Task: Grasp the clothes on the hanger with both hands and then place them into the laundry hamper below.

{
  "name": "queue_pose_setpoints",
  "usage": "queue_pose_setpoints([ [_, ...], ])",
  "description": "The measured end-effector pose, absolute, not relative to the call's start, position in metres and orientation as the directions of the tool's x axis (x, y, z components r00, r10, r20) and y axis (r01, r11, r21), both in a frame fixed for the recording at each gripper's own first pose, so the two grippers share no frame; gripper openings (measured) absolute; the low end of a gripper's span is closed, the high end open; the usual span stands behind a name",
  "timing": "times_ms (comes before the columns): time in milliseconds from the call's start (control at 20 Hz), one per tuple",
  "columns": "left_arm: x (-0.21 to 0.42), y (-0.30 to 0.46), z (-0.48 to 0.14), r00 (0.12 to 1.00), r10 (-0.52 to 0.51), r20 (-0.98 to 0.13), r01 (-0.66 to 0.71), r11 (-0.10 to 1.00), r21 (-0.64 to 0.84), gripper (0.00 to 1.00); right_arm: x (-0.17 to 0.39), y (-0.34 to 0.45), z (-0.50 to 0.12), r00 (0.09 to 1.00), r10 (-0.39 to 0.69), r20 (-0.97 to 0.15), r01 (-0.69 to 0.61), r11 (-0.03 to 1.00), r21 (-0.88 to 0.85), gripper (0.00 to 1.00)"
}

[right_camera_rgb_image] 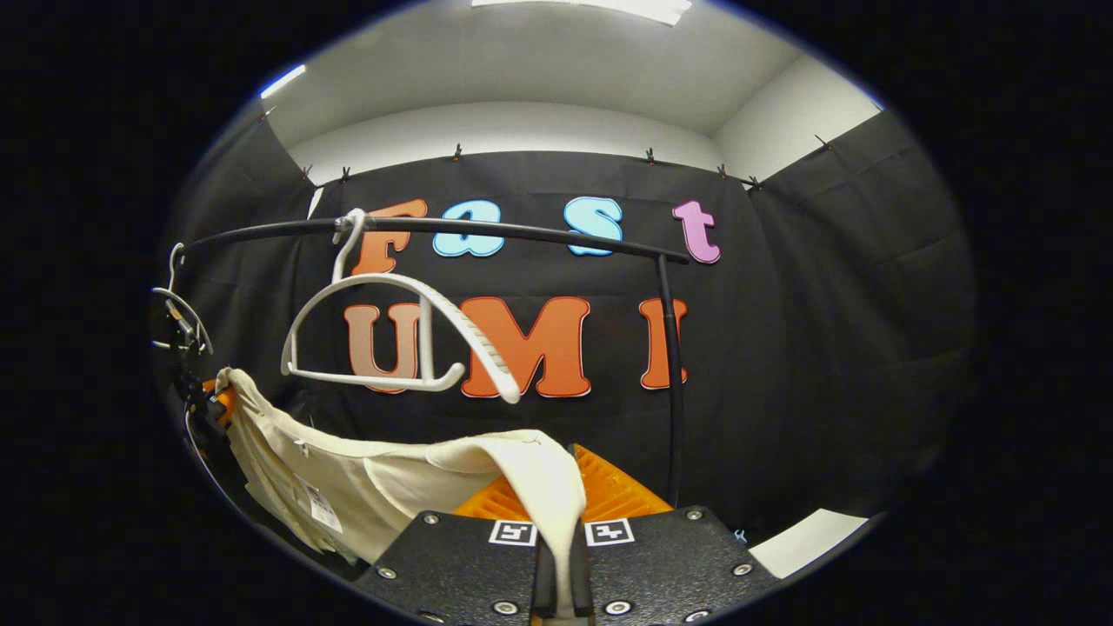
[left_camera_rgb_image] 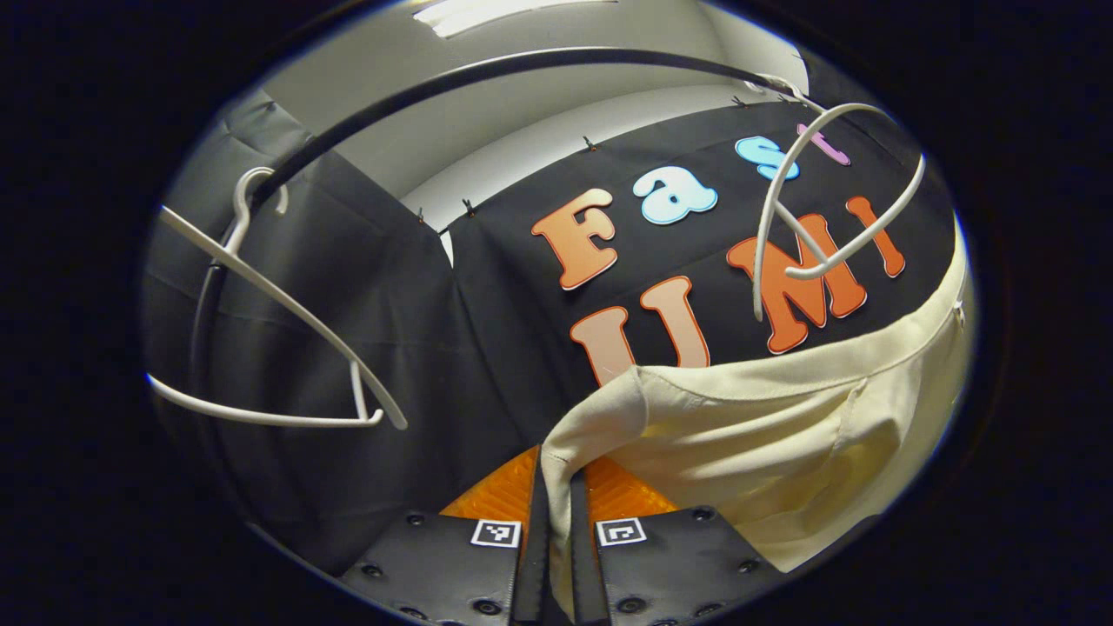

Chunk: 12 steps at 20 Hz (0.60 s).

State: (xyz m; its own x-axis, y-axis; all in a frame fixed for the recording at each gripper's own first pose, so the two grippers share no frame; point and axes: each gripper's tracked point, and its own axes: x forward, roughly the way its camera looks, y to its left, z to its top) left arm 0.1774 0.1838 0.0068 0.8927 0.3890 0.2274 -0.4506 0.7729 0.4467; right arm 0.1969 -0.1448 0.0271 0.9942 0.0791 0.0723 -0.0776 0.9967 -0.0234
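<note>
A cream garment (left_camera_rgb_image: 783,435) is off the hangers and stretched between my two grippers. In the left gripper view my left gripper (left_camera_rgb_image: 556,487) is shut on one corner of it, and the cloth spreads away to the right. In the right gripper view my right gripper (right_camera_rgb_image: 563,496) is shut on another edge of the cream garment (right_camera_rgb_image: 391,487), which sags to the left toward the left gripper (right_camera_rgb_image: 198,398) far off. An empty white hanger (right_camera_rgb_image: 391,339) hangs tilted on the black rail (right_camera_rgb_image: 522,233) above the cloth.
Another bare white hanger (left_camera_rgb_image: 269,348) hangs at the left end of the curved black rail (left_camera_rgb_image: 487,74), and one white hanger (left_camera_rgb_image: 826,209) swings at the upper right. The rail's upright post (right_camera_rgb_image: 671,382) stands right of centre. A pale floor patch (right_camera_rgb_image: 809,530) lies low right.
</note>
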Motion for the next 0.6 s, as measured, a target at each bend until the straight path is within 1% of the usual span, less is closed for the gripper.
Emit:
queue_pose_setpoints([
  [200,0.121,0.179,-0.009,0.9,0.412,0.143,-0.434,0.814,0.385,0.18,0.157,-0.114,0.02,0.99,0.128,0.054,-0.127,0.992,-0.017,0.06],
  [350,0.083,0.147,-0.026,0.939,0.342,0.043,-0.336,0.88,0.336,0.19,0.126,-0.076,0.006,0.979,0.202,0.024,-0.201,0.979,-0.039,0.06],
  [450,0.065,0.124,-0.048,0.959,0.28,-0.049,-0.26,0.932,0.253,0.19,0.115,-0.037,-0.006,0.96,0.279,-0.004,-0.279,0.96,-0.038,0.05],
  [500,0.062,0.113,-0.059,0.965,0.248,-0.088,-0.228,0.954,0.197,0.19,0.114,-0.015,-0.012,0.948,0.318,-0.017,-0.318,0.947,-0.032,0.1],
  [550,0.062,0.105,-0.067,0.967,0.223,-0.121,-0.204,0.967,0.153,0.18,0.112,0.005,-0.018,0.935,0.354,-0.034,-0.355,0.935,-0.025,0.06],
  [600,0.061,0.098,-0.072,0.966,0.213,-0.146,-0.197,0.973,0.118,0.19,0.109,0.023,-0.028,0.919,0.39,-0.053,-0.391,0.92,-0.016,0.06],
])
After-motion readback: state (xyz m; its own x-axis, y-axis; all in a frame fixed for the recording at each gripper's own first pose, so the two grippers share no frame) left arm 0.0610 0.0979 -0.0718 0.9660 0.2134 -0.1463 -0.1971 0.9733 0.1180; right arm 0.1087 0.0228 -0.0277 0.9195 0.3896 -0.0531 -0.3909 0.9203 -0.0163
